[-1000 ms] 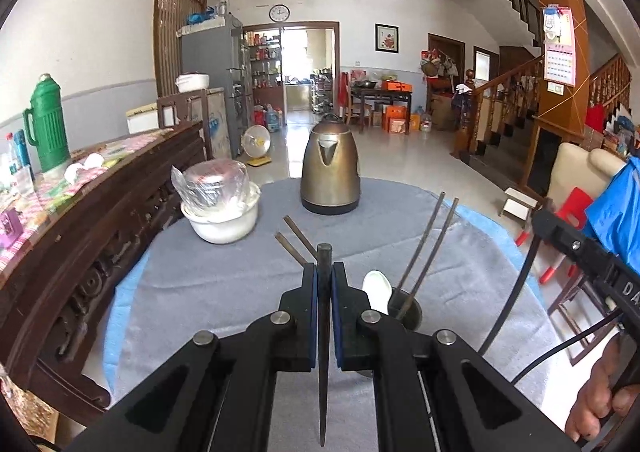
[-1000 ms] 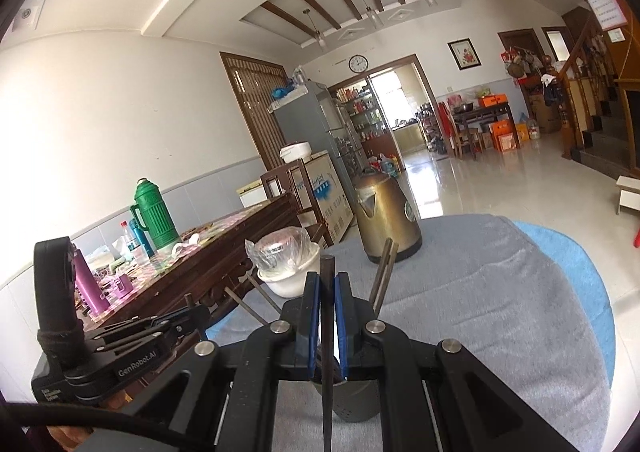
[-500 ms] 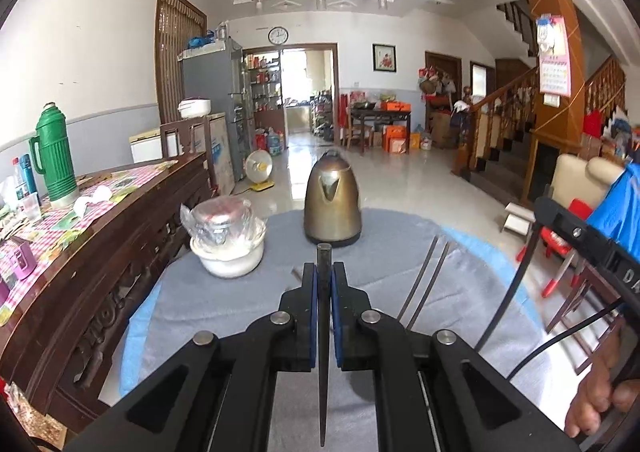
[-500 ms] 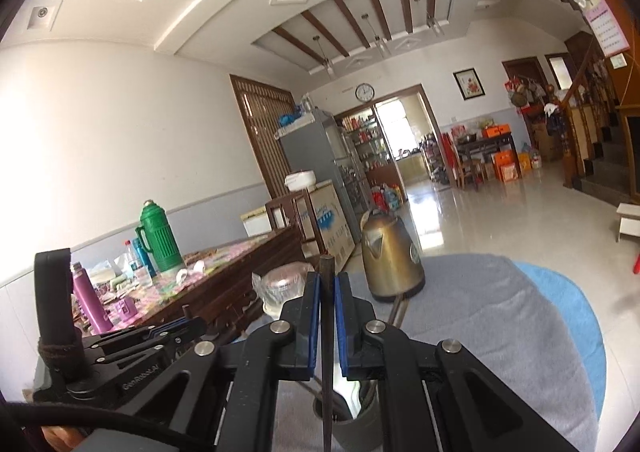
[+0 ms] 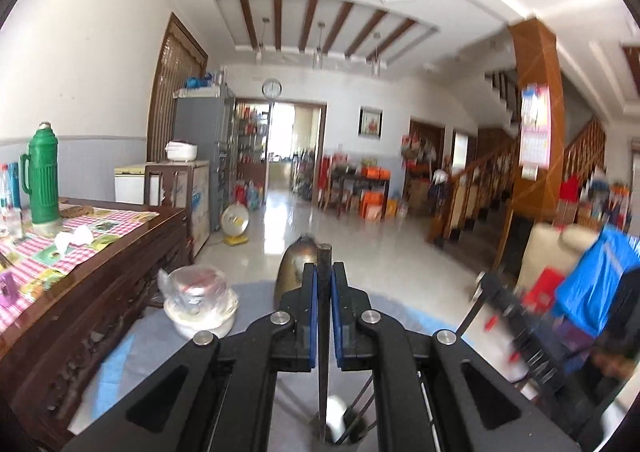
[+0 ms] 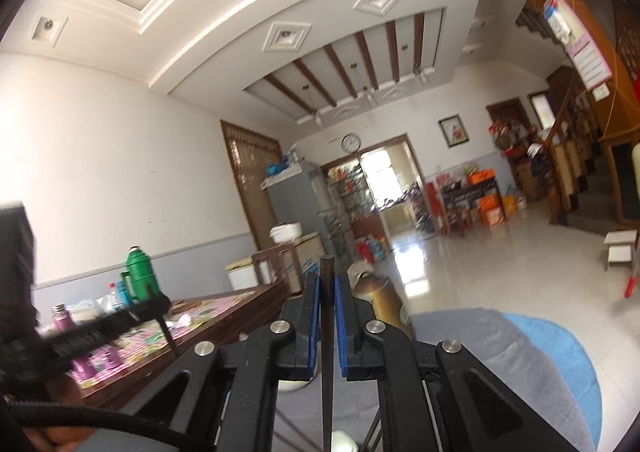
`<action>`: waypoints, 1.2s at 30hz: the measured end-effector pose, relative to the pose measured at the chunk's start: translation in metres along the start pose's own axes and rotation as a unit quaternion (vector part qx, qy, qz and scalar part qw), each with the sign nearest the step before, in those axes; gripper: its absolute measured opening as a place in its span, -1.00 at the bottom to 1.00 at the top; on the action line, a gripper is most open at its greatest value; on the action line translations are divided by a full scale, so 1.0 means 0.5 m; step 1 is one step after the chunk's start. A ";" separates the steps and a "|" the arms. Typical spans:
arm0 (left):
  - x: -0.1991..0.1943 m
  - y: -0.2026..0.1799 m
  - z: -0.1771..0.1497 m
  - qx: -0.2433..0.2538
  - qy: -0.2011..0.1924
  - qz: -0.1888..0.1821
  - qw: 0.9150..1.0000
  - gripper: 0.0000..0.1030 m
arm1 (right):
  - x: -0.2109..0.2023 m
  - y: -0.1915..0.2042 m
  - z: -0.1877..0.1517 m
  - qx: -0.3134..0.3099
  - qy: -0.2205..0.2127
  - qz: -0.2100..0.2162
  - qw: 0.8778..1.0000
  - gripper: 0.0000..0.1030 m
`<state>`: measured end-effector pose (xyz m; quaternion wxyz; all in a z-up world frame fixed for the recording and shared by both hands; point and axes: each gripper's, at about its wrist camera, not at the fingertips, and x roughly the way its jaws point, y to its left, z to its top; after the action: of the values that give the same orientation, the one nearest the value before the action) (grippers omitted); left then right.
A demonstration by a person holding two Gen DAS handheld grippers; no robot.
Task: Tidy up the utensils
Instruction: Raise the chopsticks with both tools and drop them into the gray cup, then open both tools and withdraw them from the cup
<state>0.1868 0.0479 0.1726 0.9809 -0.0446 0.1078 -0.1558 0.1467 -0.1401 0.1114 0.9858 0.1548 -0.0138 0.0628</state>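
Observation:
My left gripper (image 5: 324,272) is shut on a dark chopstick (image 5: 323,332) that stands upright, its lower end down in the dark utensil cup (image 5: 336,442) below the jaws. The cup also holds a white spoon (image 5: 336,412) and other dark chopsticks (image 5: 362,404). My right gripper (image 6: 327,282) is shut on another dark chopstick (image 6: 327,352), also upright; the white spoon (image 6: 342,440) shows just beneath it. The cup itself is hidden in the right wrist view.
The round table has a grey cloth (image 6: 500,352) over blue. A brass kettle (image 5: 294,268) and a plastic-wrapped white bowl (image 5: 198,300) stand on its far side. A wooden sideboard (image 5: 100,252) with a green thermos (image 5: 42,175) is to the left.
Both grippers have tilted upward and lowered close over the cup. The table has dropped out of most of each view and the chopsticks' lower ends now reach into the cup.

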 end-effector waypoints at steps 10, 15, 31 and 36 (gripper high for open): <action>0.099 0.017 -0.090 -0.060 0.009 0.012 0.998 -0.87 | 0.075 -0.007 -0.086 -0.008 0.052 -0.028 0.998 -0.84; 0.154 0.035 -0.164 -0.071 0.066 0.026 0.995 -0.87 | 0.074 -0.039 -0.108 0.005 0.088 -0.024 0.996 -0.84; 0.101 0.030 -0.195 -0.037 0.098 0.036 0.994 -0.86 | 0.030 -0.062 -0.139 0.045 0.147 0.020 0.988 -0.80; 0.063 0.017 -0.205 0.014 0.099 0.071 0.992 -0.10 | 0.027 -0.087 -0.134 0.087 0.161 0.026 0.983 -0.47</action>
<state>0.1953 0.0407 0.0654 0.9744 -0.0077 0.2054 -0.0912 0.1662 -0.1590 0.0351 0.9560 0.2274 0.1467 0.1134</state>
